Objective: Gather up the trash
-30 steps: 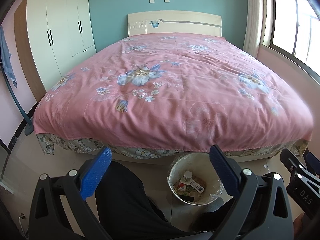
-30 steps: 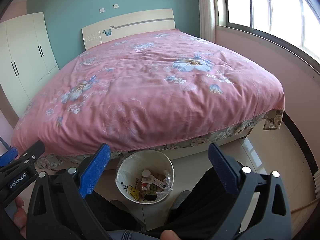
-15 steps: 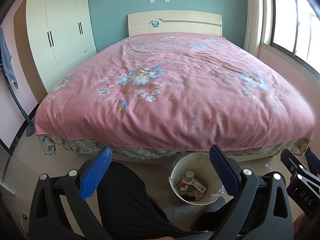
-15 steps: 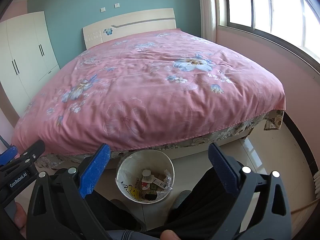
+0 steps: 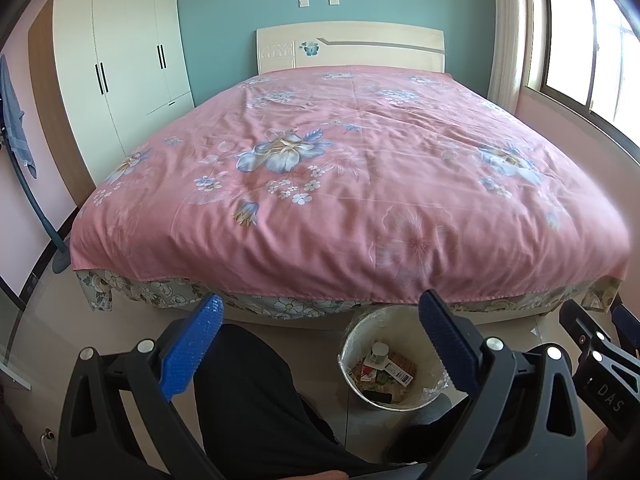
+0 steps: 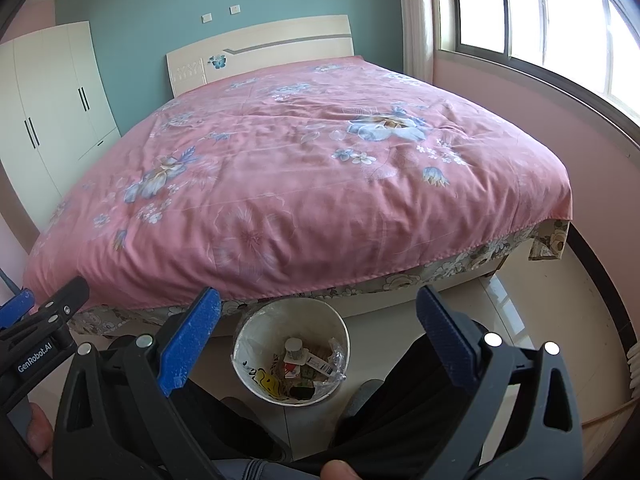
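A white lined trash bin [image 5: 348,344] stands on the floor at the foot of the bed; it also shows in the right wrist view [image 6: 336,322]. It holds trash: a small white-capped bottle [image 6: 294,348], wrappers and cartons [image 5: 394,368]. My left gripper [image 5: 320,312] is open and empty, held above the floor left of the bin. My right gripper [image 6: 318,308] is open and empty, above the bin. Each gripper shows at the edge of the other's view.
A large bed with a pink floral cover [image 5: 340,168] fills the room ahead. A white wardrobe [image 5: 120,68] stands at the left, a window [image 6: 540,20] at the right. The person's dark-trousered legs [image 5: 256,400] are below the grippers on the tiled floor.
Both views have shifted very slightly; the grippers stay open and empty and the bin has not moved.
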The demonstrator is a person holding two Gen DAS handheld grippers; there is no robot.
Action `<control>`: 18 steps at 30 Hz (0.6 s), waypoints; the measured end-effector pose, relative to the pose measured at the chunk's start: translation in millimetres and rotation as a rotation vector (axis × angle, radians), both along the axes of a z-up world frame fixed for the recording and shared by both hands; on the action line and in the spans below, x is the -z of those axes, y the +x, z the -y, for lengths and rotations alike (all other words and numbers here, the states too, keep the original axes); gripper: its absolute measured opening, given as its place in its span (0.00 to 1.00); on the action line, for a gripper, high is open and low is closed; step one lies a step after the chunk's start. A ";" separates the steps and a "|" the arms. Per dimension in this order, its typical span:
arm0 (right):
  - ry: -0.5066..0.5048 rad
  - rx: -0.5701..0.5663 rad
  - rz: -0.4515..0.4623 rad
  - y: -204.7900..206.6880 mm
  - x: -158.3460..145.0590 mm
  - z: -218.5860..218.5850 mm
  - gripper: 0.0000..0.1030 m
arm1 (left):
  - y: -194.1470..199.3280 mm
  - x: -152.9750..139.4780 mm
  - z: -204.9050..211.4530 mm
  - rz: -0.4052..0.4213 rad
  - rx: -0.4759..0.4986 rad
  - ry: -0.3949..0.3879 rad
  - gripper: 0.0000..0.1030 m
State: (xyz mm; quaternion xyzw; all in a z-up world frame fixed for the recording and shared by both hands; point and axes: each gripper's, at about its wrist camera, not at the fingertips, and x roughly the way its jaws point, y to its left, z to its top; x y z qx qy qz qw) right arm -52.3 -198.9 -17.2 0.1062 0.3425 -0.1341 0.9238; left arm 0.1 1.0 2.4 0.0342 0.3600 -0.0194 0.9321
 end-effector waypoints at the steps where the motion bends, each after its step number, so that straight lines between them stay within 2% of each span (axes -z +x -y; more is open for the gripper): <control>1: -0.001 0.001 0.000 -0.2 0.0 0.0 0.93 | -0.1 -0.1 -0.4 -0.002 0.000 -0.002 0.97; 13: 0.001 0.003 -0.002 0.3 0.6 0.7 0.93 | 1.0 -0.8 -2.7 0.001 0.001 -0.018 0.97; 18: 0.001 0.001 -0.001 0.4 0.3 0.9 0.93 | 0.9 0.4 2.2 0.000 0.017 -0.002 0.97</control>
